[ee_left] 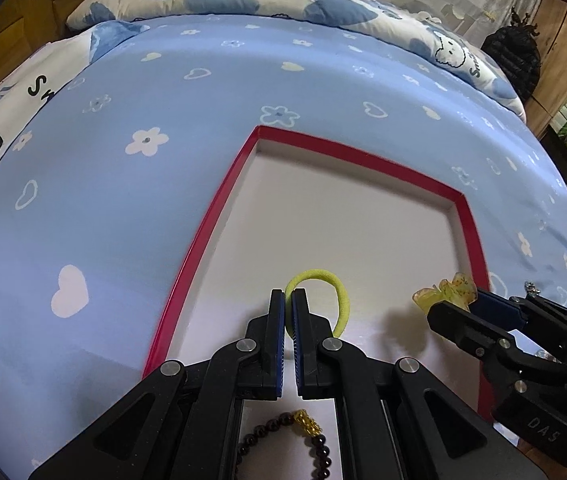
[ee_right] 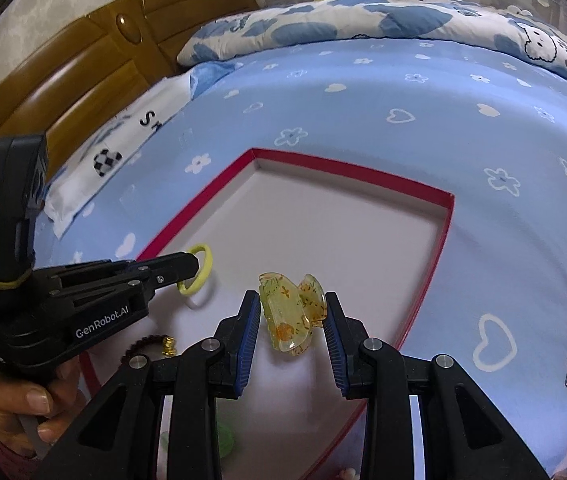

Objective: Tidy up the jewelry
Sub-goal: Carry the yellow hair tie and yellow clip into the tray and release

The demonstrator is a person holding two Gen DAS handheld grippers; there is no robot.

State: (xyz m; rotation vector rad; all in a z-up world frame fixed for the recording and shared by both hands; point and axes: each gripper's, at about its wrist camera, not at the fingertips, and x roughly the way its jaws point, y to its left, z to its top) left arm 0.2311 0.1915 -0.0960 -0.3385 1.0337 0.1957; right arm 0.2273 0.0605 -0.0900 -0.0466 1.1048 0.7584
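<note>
Jewelry is mid-transfer: my left gripper (ee_left: 288, 312) pinches the hair tie (ee_left: 323, 284), my right gripper (ee_right: 292, 320) clamps the hair clip (ee_right: 291, 312), both over the red-rimmed tray (ee_left: 203, 232), so next I lower and release.

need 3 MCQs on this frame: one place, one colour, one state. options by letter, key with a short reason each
1. Where does the bead bracelet lie?
A in the red tray
B on the pillow
C on the floor

2. What colour is the hair tie?
A black
B yellow-green
C red

3. What is the right gripper doing?
A standing open and empty
B closed on the hair clip
C closed on a chain

Key: 1 A, it rests on the tray's white floor. 2 B, the loop in the left gripper is yellow-green. 3 B, both pads press the amber clip.
</note>
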